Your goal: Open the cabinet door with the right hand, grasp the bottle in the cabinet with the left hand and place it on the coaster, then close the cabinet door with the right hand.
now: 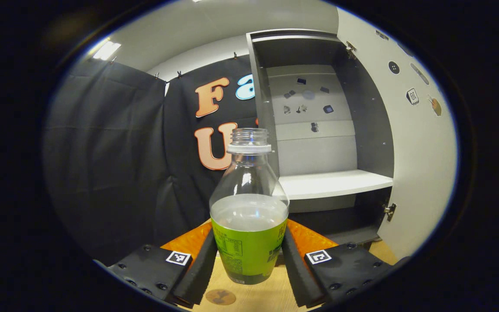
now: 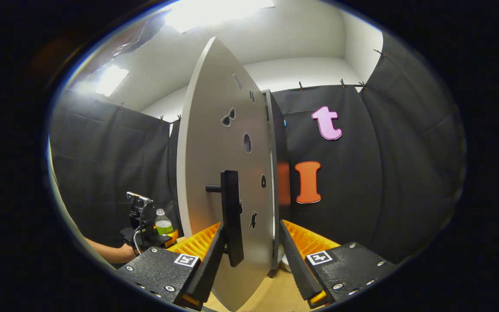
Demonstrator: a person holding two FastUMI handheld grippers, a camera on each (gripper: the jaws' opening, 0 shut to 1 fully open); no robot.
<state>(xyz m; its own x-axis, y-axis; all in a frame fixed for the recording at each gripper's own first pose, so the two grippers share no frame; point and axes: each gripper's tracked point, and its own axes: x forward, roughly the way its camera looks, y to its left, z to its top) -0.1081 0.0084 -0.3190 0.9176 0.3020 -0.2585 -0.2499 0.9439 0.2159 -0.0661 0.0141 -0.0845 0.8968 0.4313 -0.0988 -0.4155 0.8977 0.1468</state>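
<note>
Fingers of left gripper [image 1: 248,260] clamp bottle [image 1: 249,225], out of cabinet [image 1: 319,130], above coaster [image 1: 220,297]. Right gripper [image 2: 254,255] fingers apart around door handle [image 2: 231,216]. Placing and closing remain.

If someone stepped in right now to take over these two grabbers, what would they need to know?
Left gripper: jaws shut on the clear plastic bottle with the green label, uncapped and part full, held above the wooden table. The round brown coaster lies just below and in front.
Right gripper: jaws open, straddling the black bar handle of the open grey cabinet door.
Done: door opened, bottle out of the grey cabinet.
Left: set the bottle on the coaster, then close the door.
</note>
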